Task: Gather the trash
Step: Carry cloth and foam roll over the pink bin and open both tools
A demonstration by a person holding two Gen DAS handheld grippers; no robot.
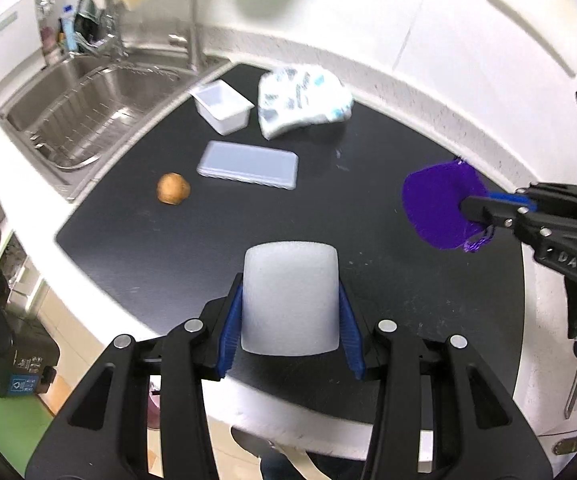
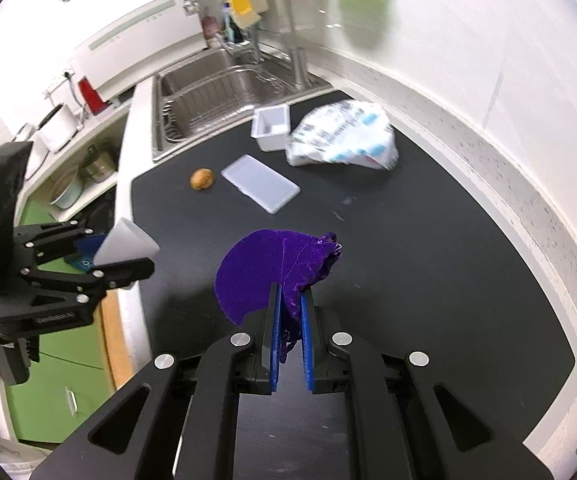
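My left gripper (image 1: 290,320) grasps a white cup (image 1: 290,300), lifted above the black counter (image 1: 368,200). My right gripper (image 2: 290,320) clamps a purple pouch (image 2: 264,272). A brown fruit (image 1: 173,188) lies at ten o'clock from the cup.

Worktop (image 1: 168,248): matt black surface with a speckled white stone-like edge. Sink (image 1: 88,112): brushed metal, glossy. Cup (image 1: 290,300): matt white foam (finely grained). Pouch (image 2: 264,272): purple velvety cloth. Lid (image 1: 248,164) and tub (image 1: 224,106): smooth white plastic. Bag (image 1: 302,98): printed, crinkled film.
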